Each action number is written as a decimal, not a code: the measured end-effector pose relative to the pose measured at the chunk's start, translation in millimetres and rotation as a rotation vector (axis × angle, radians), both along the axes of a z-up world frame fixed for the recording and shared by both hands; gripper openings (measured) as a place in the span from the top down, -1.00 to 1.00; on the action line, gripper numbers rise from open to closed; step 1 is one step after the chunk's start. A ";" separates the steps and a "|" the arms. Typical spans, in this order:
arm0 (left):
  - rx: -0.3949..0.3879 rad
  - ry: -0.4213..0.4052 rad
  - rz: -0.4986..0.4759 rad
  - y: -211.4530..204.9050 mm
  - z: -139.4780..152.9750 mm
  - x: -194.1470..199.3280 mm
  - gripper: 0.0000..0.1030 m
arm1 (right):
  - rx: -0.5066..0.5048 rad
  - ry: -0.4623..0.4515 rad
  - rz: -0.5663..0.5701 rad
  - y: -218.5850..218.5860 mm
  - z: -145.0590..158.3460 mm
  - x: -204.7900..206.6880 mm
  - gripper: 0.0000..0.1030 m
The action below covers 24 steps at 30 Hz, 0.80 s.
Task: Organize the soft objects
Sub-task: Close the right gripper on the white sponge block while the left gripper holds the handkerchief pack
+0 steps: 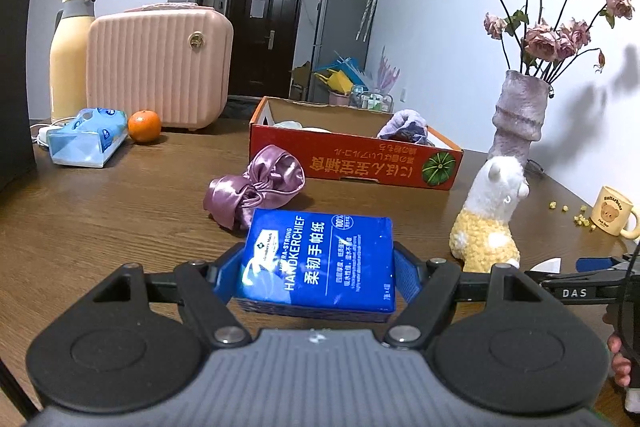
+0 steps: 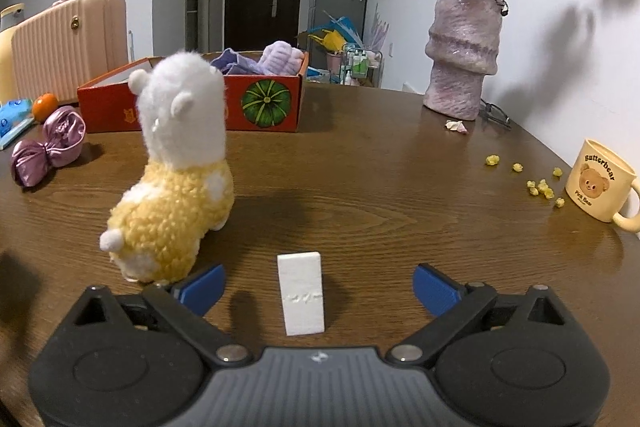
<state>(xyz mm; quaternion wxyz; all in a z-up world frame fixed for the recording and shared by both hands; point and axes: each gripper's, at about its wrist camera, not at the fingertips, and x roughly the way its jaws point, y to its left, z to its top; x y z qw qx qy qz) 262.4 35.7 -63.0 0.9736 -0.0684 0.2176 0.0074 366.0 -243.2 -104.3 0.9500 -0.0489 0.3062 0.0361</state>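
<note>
My left gripper [image 1: 318,269] is shut on a blue handkerchief tissue pack [image 1: 320,259], held above the wooden table. A purple satin pouch [image 1: 252,185] lies just beyond it, also in the right wrist view [image 2: 50,145]. A red cardboard box [image 1: 352,155] holds lavender cloths [image 1: 406,127]; it also shows in the right wrist view [image 2: 264,99]. A yellow and white alpaca plush [image 2: 176,171] stands on the table, seen in the left wrist view too [image 1: 490,215]. My right gripper [image 2: 318,287] is open, with a white foam block [image 2: 302,293] standing between its fingers.
A vase of dried roses [image 2: 464,51], a cream bear mug [image 2: 598,187] and yellow crumbs [image 2: 540,187] are at the right. A pink case [image 1: 160,67], thermos [image 1: 70,55], orange [image 1: 144,126] and light-blue tissue pack [image 1: 88,139] are at the far left.
</note>
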 end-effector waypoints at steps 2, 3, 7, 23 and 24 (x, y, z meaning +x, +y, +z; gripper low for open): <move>-0.002 -0.003 -0.002 -0.1 0.1 -1.2 -0.46 | 0.003 0.010 0.003 0.4 -1.6 2.3 -0.83; -0.003 -0.004 -0.003 0.4 -0.1 -2.0 -0.46 | 0.002 0.011 0.004 1.0 -2.1 1.8 -0.79; -0.005 -0.003 -0.005 0.1 0.1 -2.5 -0.46 | 0.006 0.014 0.008 1.4 -2.7 1.4 -0.51; -0.018 0.016 0.009 3.3 -2.0 -0.2 -0.46 | 0.051 -0.023 0.019 -3.6 0.6 -8.8 0.65; -0.018 0.017 0.011 3.5 -2.3 -0.2 -0.46 | 0.051 -0.030 0.023 -2.4 1.2 -12.4 0.65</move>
